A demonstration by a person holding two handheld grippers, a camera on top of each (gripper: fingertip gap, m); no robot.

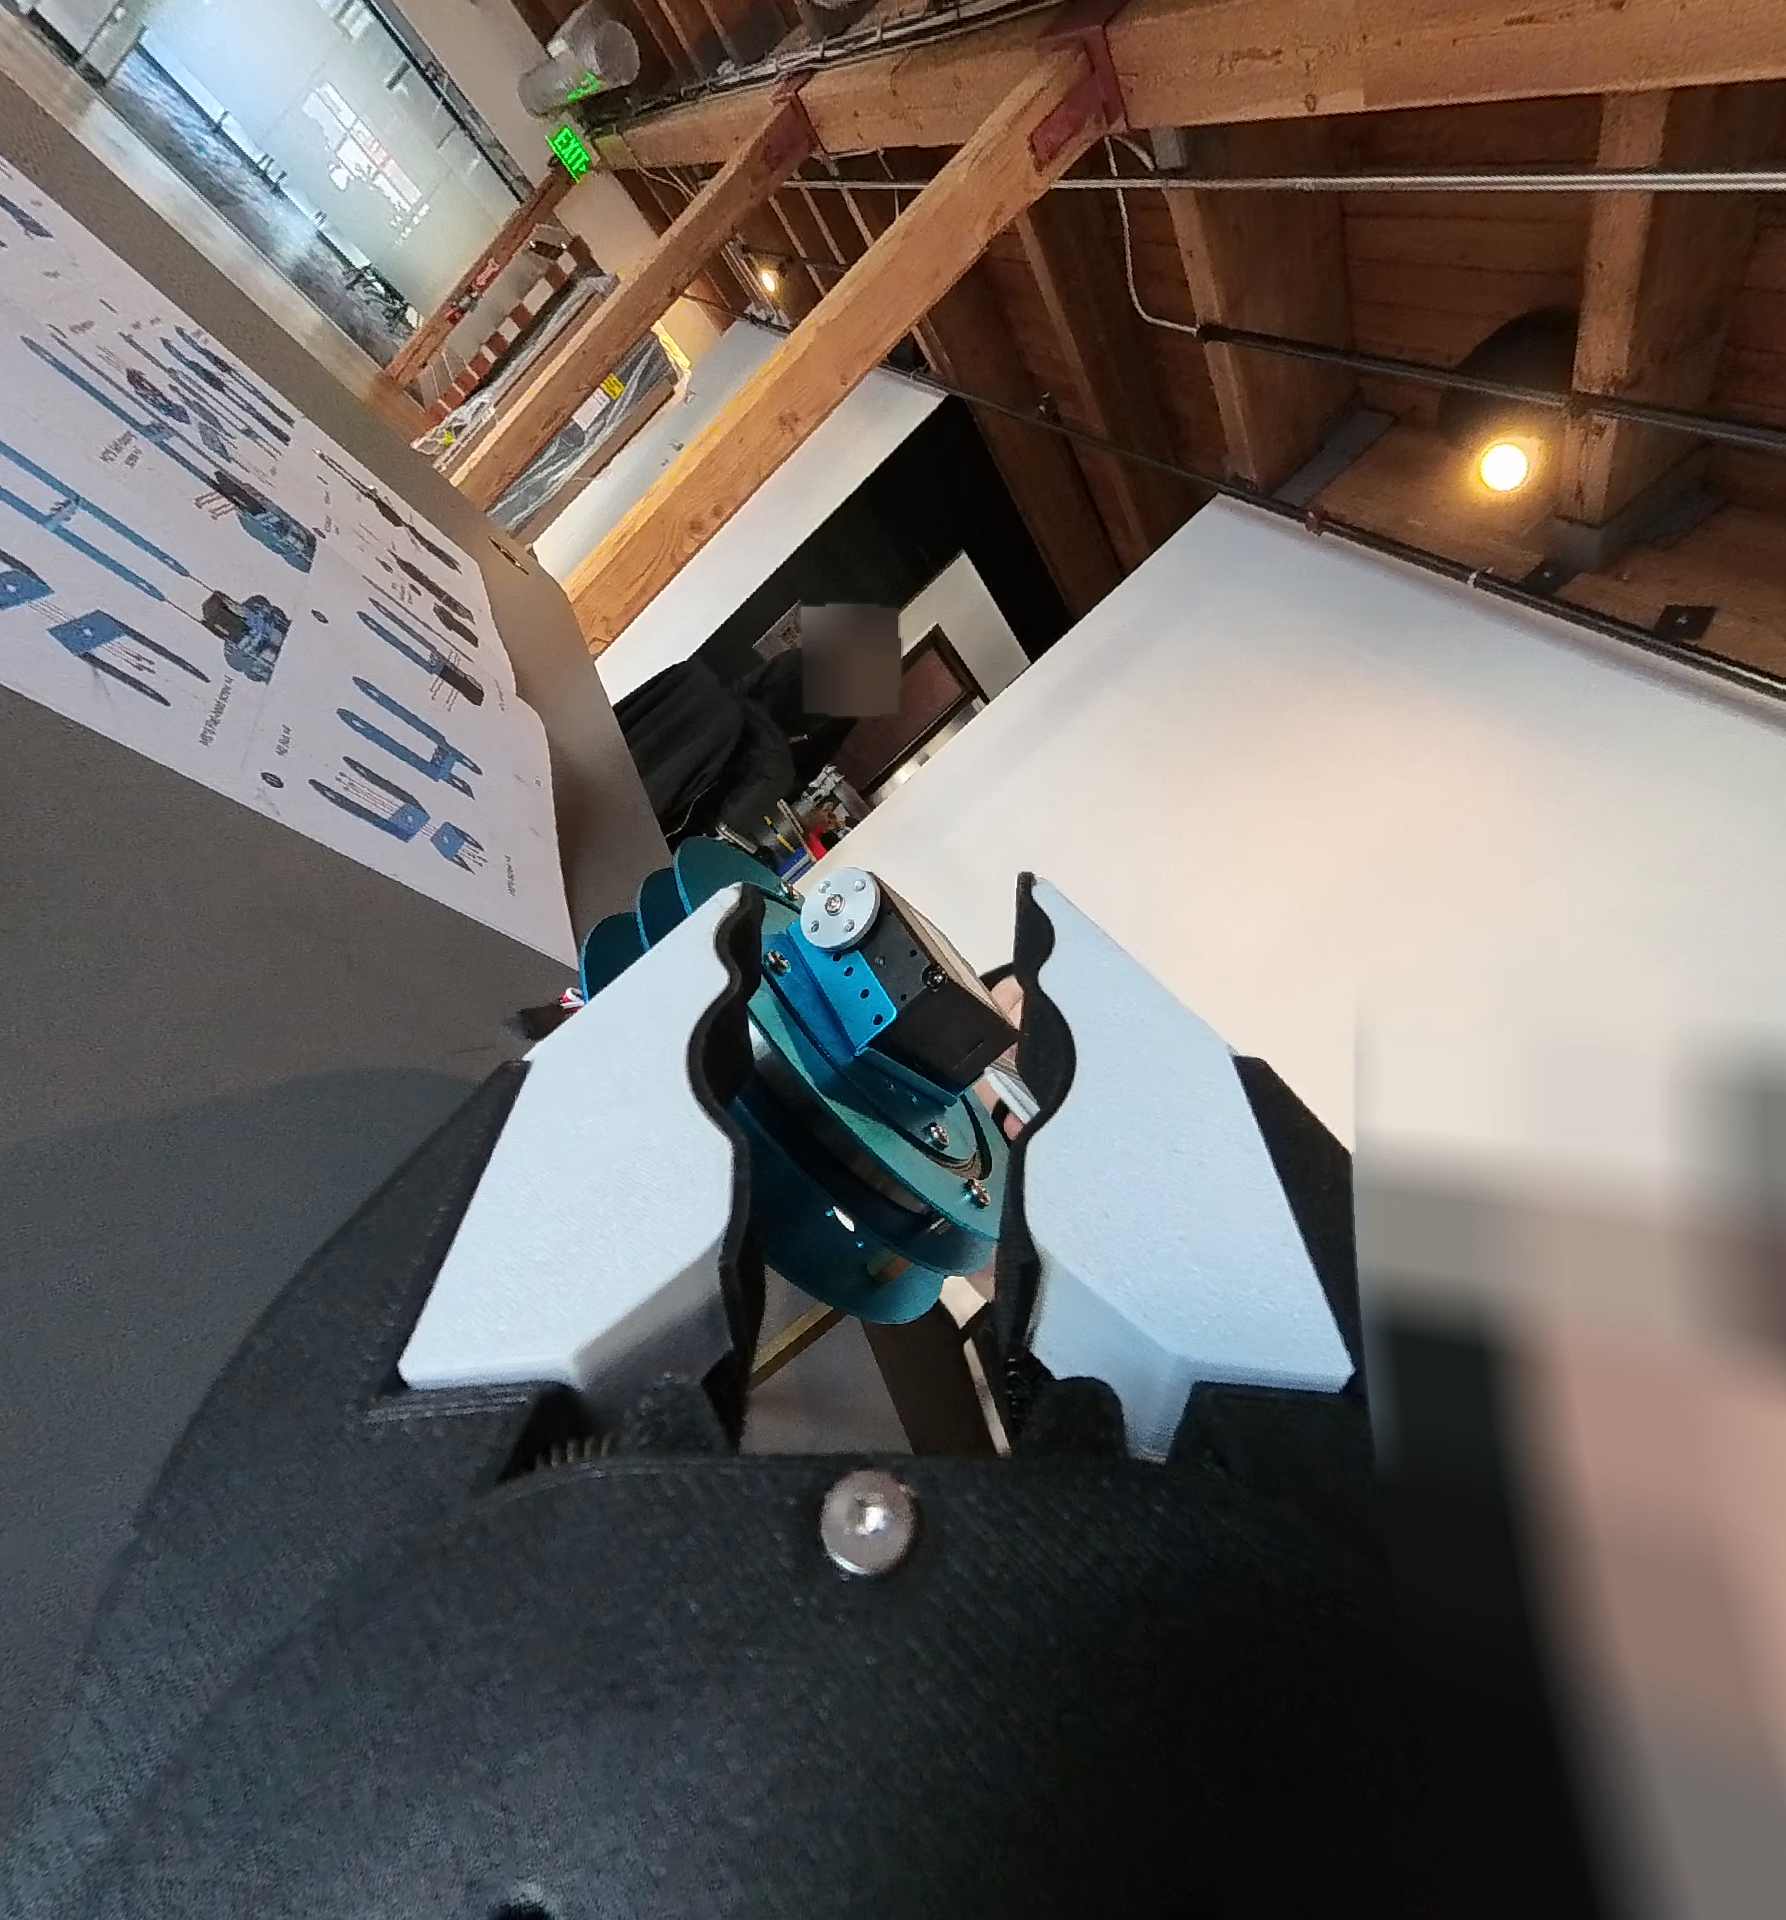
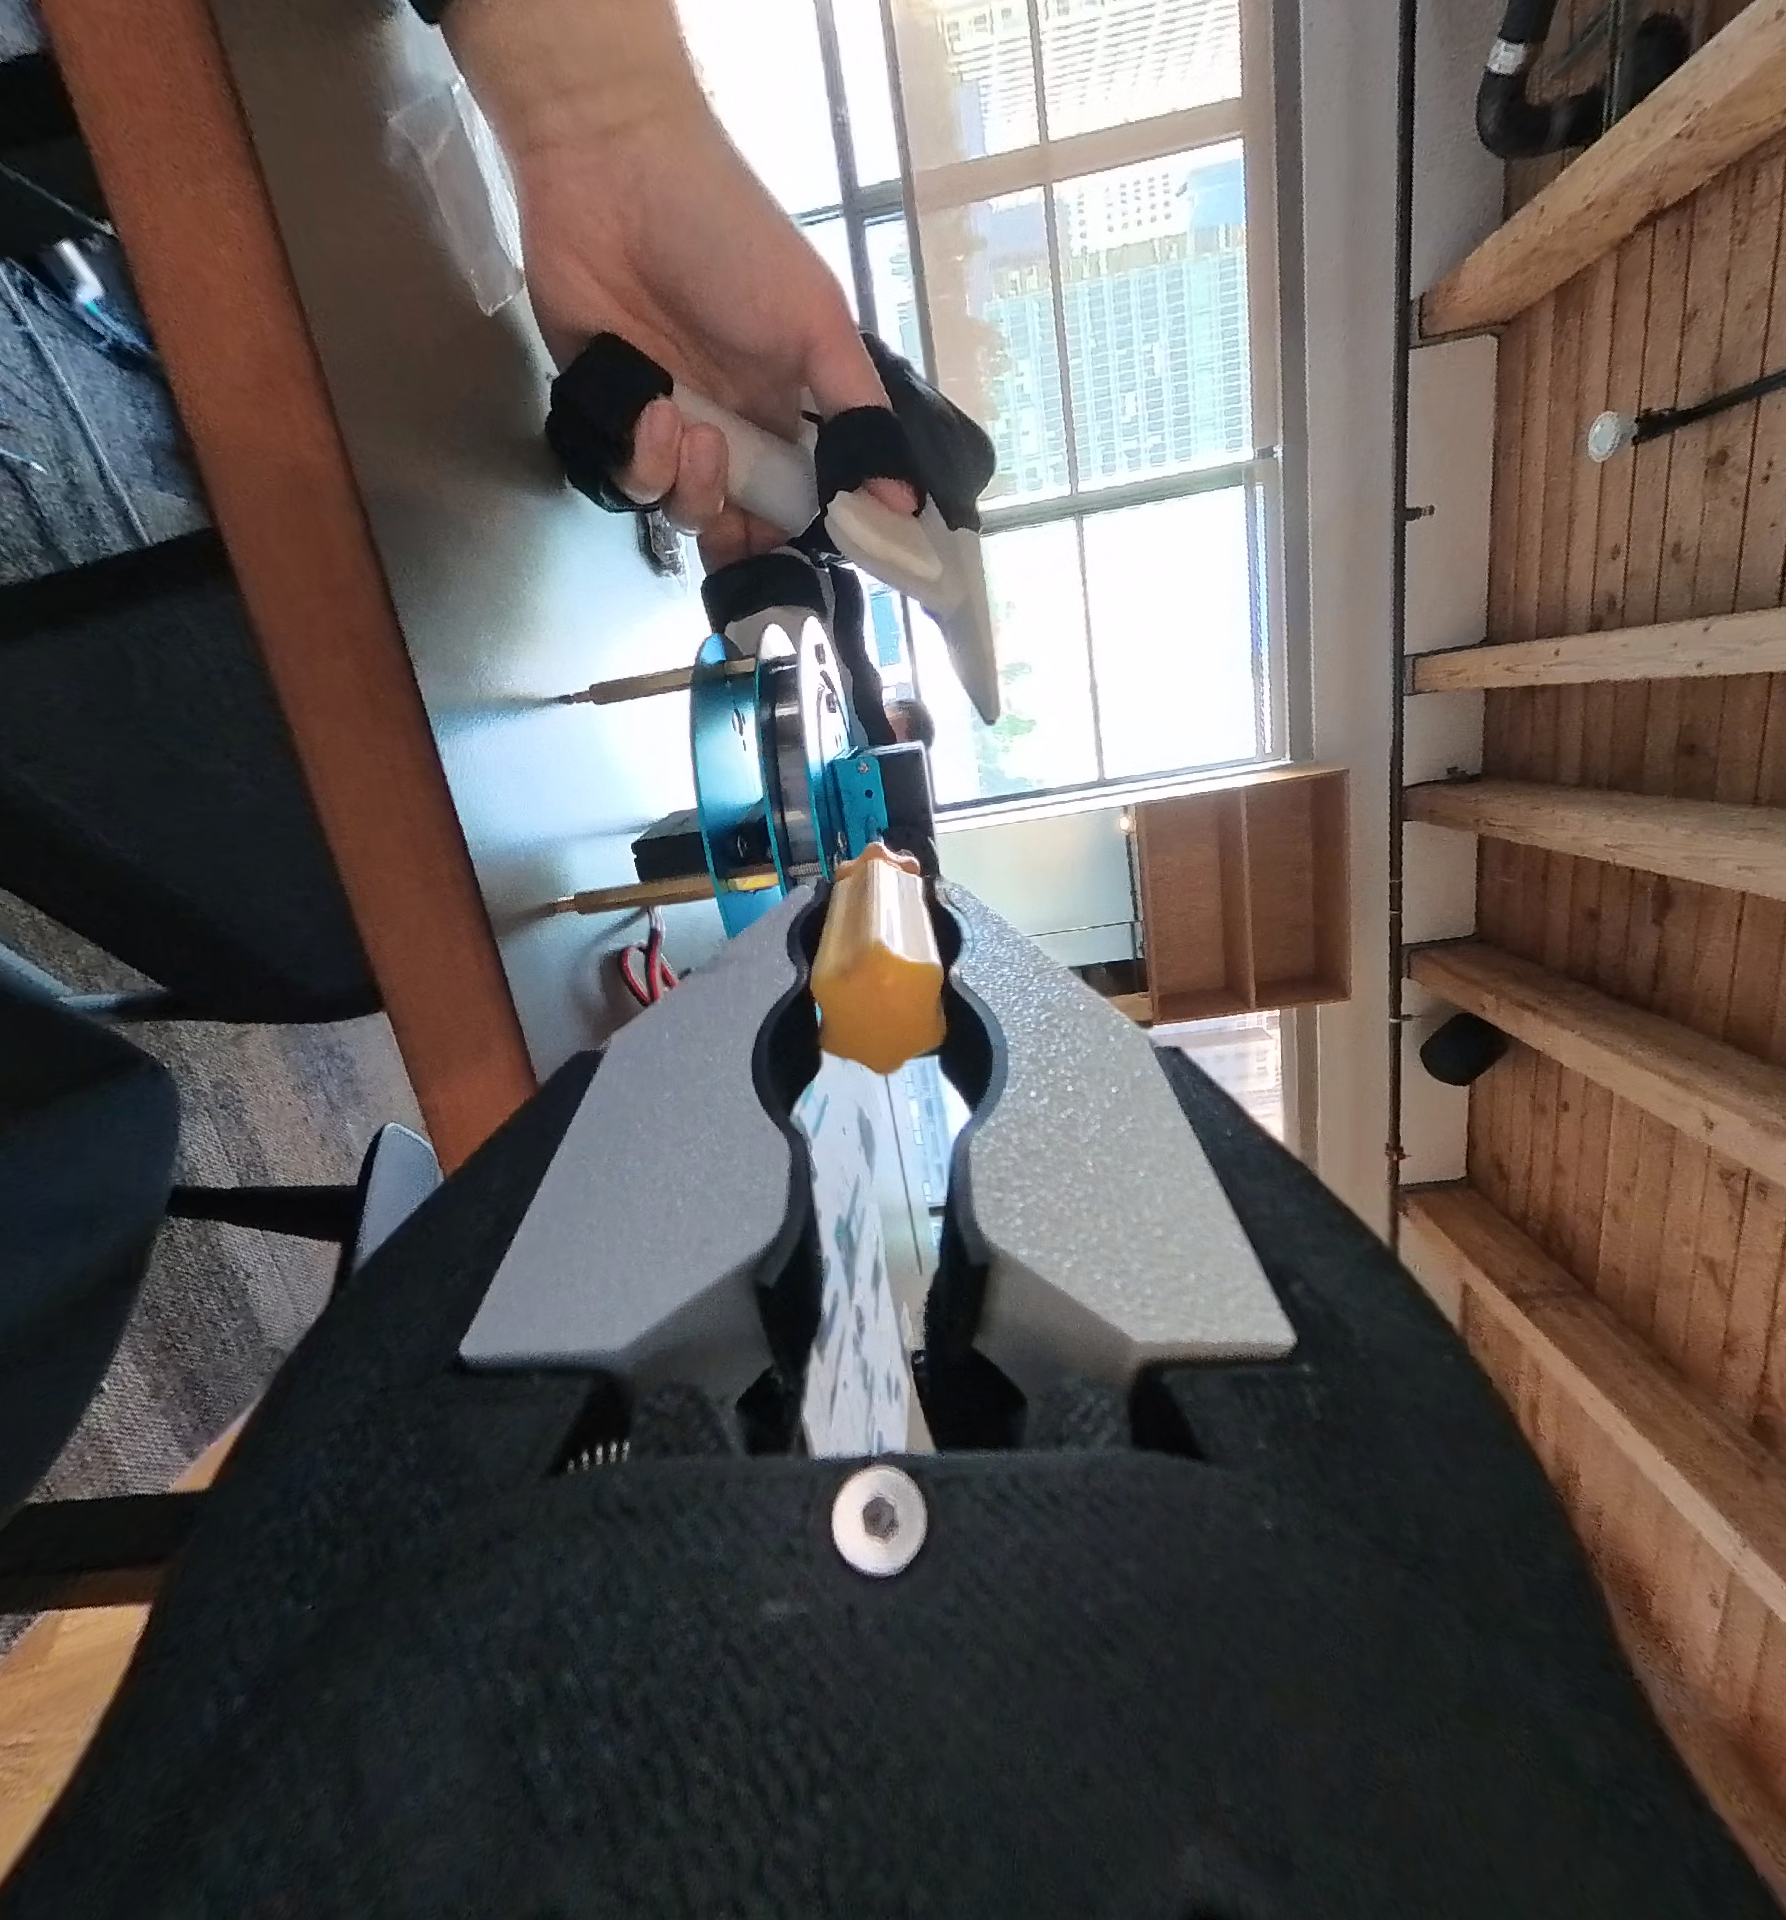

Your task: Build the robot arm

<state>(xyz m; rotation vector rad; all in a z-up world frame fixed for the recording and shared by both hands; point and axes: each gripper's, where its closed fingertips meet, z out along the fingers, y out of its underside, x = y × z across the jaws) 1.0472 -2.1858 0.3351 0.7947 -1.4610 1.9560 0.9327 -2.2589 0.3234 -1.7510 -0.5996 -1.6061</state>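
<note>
Your left gripper (image 1: pixel 873 1049) clamps the blue servo assembly (image 1: pixel 868 1081) between its fingers; your right gripper (image 2: pixel 873 935) grips the yellow-handled screwdriver (image 2: pixel 876 971), pointing far toward it.

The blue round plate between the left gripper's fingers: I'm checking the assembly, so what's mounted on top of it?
On the blue round plate sits a blue bracket holding a black servo with a silver horn. The left gripper fingers hide the plate's edges.

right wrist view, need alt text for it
The right gripper is shut on a yellow screwdriver handle, aimed at a blue round servo assembly that a hand holds up with the left gripper.
</note>
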